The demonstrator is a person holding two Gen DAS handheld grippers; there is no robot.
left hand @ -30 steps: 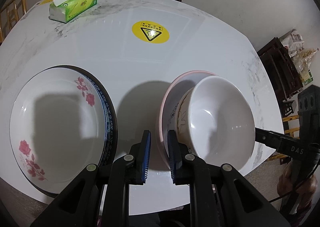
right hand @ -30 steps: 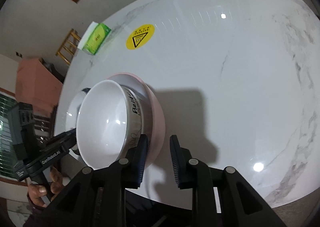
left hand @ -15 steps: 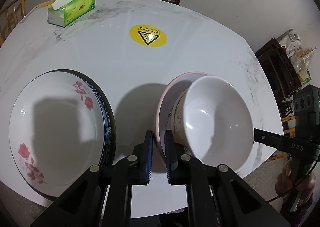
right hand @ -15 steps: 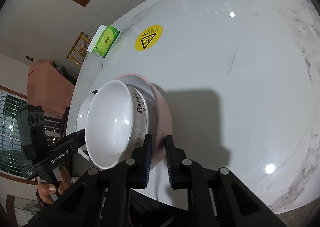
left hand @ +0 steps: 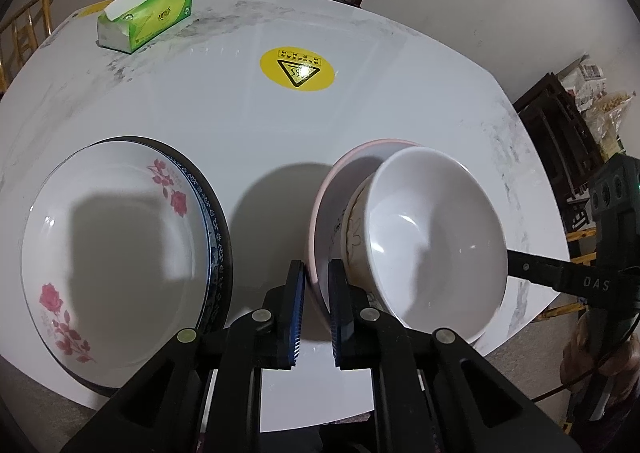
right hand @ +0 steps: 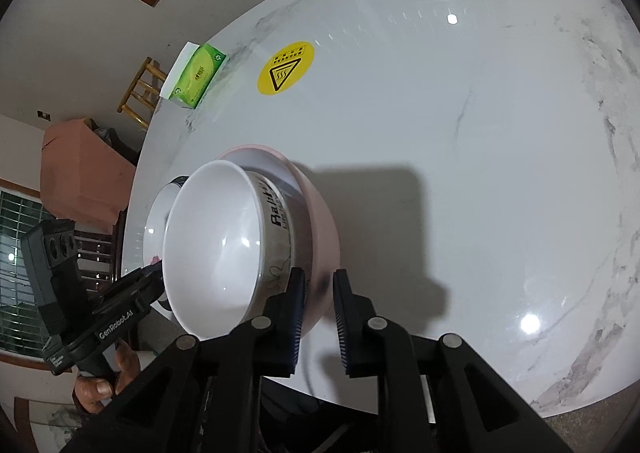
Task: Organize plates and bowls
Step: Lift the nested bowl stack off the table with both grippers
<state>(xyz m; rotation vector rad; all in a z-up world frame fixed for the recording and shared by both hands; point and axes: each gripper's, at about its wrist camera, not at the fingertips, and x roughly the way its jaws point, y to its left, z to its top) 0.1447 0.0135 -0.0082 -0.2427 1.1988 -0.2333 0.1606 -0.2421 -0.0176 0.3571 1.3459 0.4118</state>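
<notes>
Marble tabletop is carrying stacked plates while left tongs and right tongs are both pinching the pink bowl's rim, steadying the nested white bowl.

A round white marble-veined table carries everything — a green tissue box near its far edge, a yellow warning sticker stuck flat near the middle, a stack of plates topped by a rose-patterned one, and a pink bowl beside it.
</notes>
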